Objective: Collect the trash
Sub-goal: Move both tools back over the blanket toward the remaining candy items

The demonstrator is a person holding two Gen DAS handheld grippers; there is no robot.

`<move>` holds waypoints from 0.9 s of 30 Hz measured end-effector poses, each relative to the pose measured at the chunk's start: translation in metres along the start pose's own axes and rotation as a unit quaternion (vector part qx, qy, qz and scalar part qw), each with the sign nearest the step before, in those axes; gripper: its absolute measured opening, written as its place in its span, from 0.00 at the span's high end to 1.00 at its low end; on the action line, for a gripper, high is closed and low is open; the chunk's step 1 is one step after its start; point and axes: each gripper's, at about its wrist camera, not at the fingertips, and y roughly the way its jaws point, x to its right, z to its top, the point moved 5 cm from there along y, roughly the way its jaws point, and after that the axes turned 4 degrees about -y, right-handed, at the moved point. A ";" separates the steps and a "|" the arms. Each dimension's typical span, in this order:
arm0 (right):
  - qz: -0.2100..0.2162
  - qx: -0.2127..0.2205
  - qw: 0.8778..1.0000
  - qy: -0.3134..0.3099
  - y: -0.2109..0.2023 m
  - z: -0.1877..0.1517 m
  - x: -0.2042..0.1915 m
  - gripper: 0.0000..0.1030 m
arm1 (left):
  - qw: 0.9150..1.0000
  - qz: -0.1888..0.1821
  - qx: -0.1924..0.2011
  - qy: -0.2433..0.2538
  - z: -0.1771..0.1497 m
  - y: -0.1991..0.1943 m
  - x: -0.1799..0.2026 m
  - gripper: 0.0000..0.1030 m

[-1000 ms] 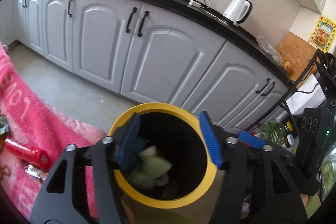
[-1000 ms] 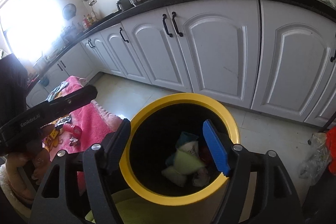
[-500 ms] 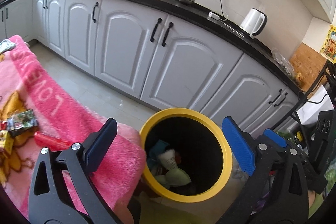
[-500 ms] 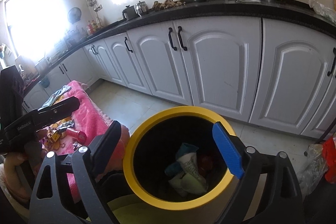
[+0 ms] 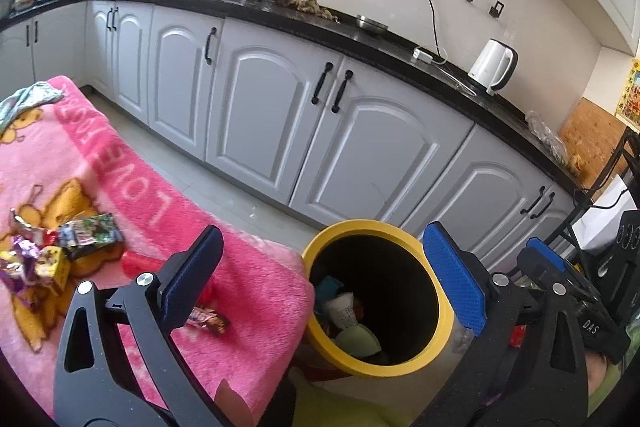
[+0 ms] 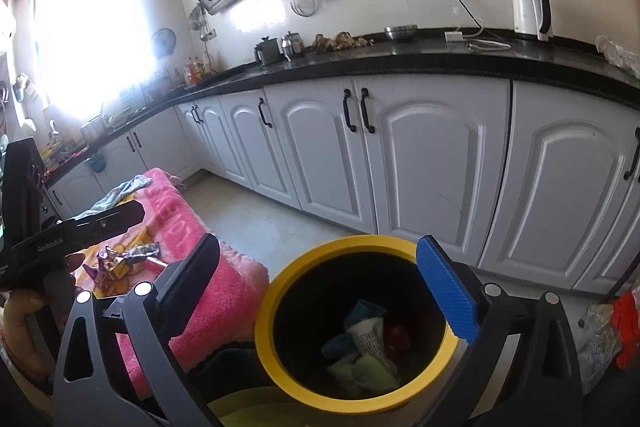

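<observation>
pink blanket (image 5: 120,163) left, yellow bin (image 5: 444,311) just beside its edge, trash inside (image 6: 368,343). wrappers (image 5: 60,251) on blanket. my left gripper (image 5: 320,279) spread wide, empty; my right gripper (image 6: 320,279) wide apart over bin, empty.

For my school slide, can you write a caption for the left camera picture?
Open left gripper above a yellow trash bin with trash inside, wrappers waiting on the pink blanket.

Wrappers (image 5: 60,251) on blanket (image 5: 248,291), bin (image 5: 440,327) beside
</observation>
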 end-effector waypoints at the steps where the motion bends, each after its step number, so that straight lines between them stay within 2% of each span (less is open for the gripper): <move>1: 0.001 0.002 1.000 -0.003 -0.002 0.001 -0.002 0.07 | 1.000 0.001 0.002 -0.001 0.000 -0.002 -0.001 0.11; 15: 0.034 0.016 0.998 -0.048 -0.011 0.005 -0.050 0.07 | 0.999 0.027 0.034 -0.014 -0.002 -0.040 -0.031 0.11; 27: 0.074 -0.003 0.992 -0.098 -0.003 -0.006 -0.105 0.07 | 0.996 0.055 0.056 -0.037 -0.004 -0.069 -0.072 0.11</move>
